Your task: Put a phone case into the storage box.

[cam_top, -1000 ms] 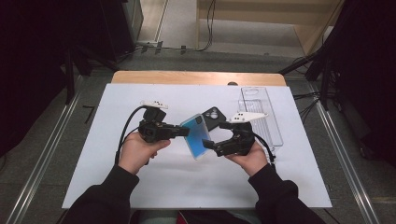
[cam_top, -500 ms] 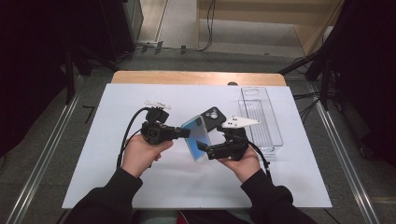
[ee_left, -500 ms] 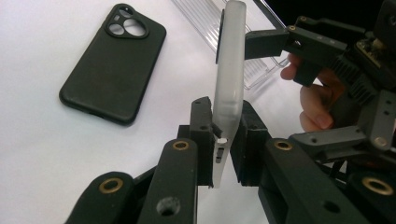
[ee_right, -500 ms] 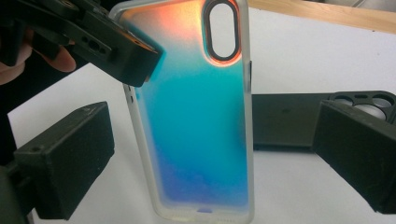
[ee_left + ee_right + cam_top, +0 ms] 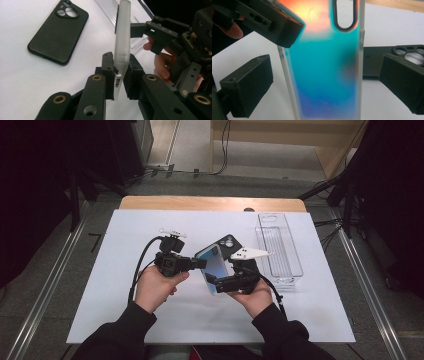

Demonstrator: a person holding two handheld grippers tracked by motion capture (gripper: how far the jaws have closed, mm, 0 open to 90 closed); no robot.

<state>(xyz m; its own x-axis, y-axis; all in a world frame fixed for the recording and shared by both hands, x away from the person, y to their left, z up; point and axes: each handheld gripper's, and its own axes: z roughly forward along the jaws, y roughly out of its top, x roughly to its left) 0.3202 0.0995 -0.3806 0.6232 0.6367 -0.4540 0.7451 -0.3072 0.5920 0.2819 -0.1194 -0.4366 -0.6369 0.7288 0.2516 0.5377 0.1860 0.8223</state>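
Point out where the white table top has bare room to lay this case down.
The white board is bare left of the left tool, and along the near edge. It is crowded at the middle right: black phone case and clear plastic tray lie there.

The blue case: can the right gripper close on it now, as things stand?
Probably yes. The blue case stands between the open jaws of the right gripper, with a gap on each side and nothing in between. The left gripper is shut on its edge.
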